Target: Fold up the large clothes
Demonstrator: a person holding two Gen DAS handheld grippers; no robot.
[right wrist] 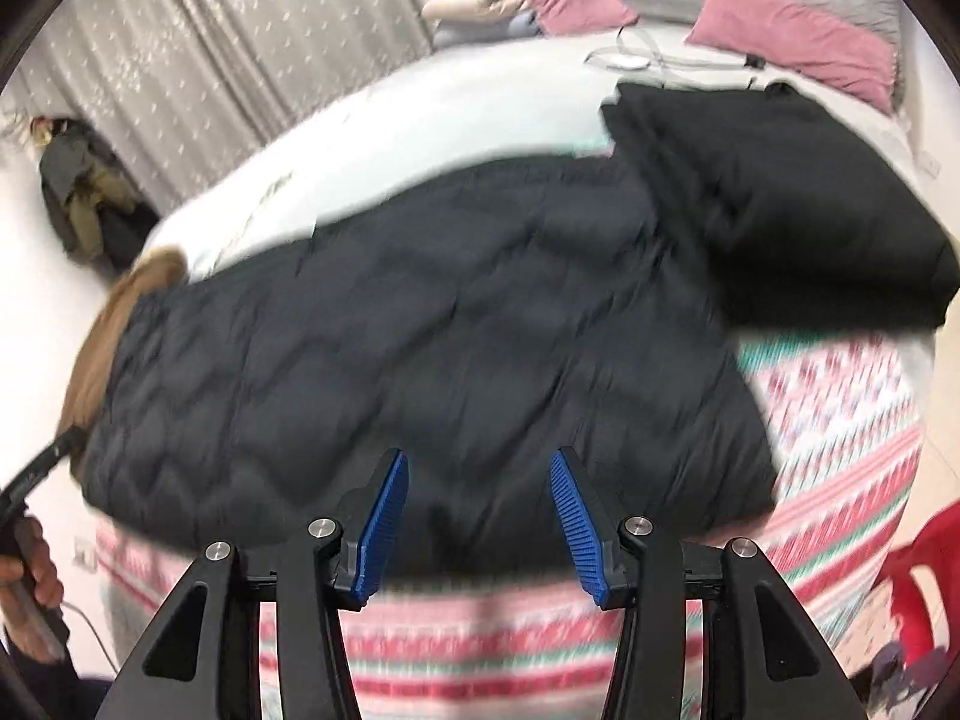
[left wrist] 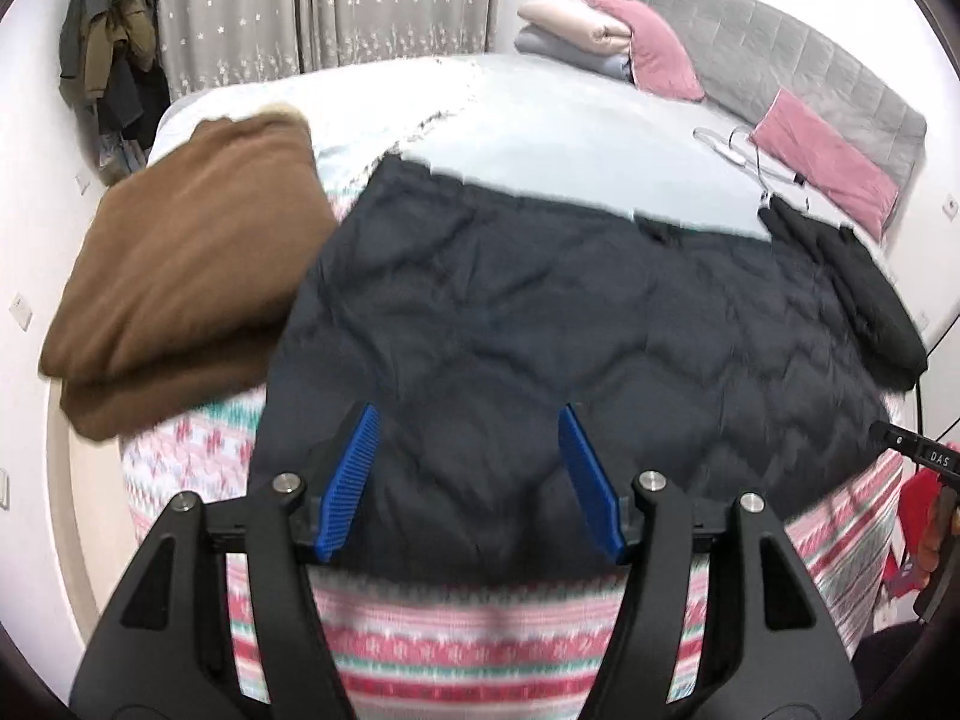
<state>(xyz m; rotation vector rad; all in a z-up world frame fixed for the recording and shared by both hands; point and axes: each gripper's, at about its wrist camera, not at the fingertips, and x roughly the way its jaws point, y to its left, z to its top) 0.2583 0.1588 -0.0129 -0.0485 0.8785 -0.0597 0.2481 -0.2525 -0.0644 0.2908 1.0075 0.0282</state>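
Blue ribbed fingers [left wrist: 351, 480] of left gripper [left wrist: 471, 483] and right gripper [right wrist: 477, 519] part-open, empty, above dark quilted puffer jacket [left wrist: 540, 330]. Risk: slippery padded fabric springing open, folds sliding toward folded black garment [right wrist: 780, 198] at right.

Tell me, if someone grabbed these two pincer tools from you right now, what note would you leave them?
Left gripper: open, holding nothing, above the near edge of the dark quilted jacket.
Right gripper: open, empty, over the same edge.
The jacket lies on the patterned blanket, looking folded into a block. A folded brown garment lies to its left, a folded black garment to its right.
Left: check the jacket's fold; no unfolded clothes visible on the bed.
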